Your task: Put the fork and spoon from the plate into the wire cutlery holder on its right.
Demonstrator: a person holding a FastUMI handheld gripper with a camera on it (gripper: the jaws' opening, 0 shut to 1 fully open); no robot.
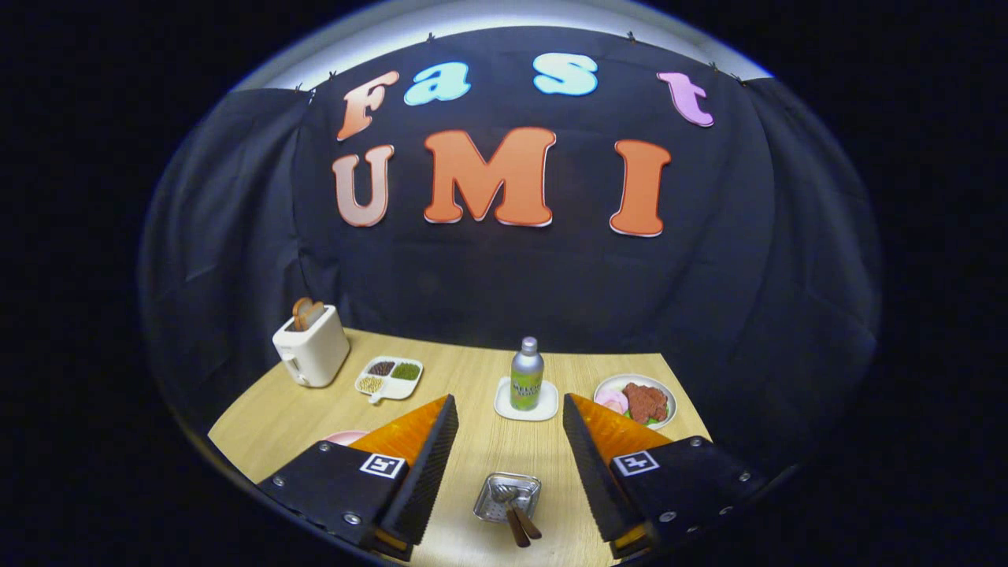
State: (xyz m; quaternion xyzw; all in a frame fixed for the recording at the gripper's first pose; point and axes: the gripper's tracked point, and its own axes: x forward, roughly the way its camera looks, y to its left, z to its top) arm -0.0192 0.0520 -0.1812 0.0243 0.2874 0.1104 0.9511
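In the gripper view, the gripper (509,425) is seen released, its two fingers (429,465) spread wide apart with nothing grasped. Between them, near the bottom, the wire cutlery holder (507,497) stands on the wooden desk (465,378), and the fork and spoon (513,512) are seen resting inside it, handles leaning toward the near side. The edge of a pink plate (344,435) is visible just left of the left finger. Farther off, a green bottle (527,376) stands on a white coaster (526,401). At far left a white toaster (311,345) and a divided dish (389,377) are seen; at right, a plate of food (635,400).
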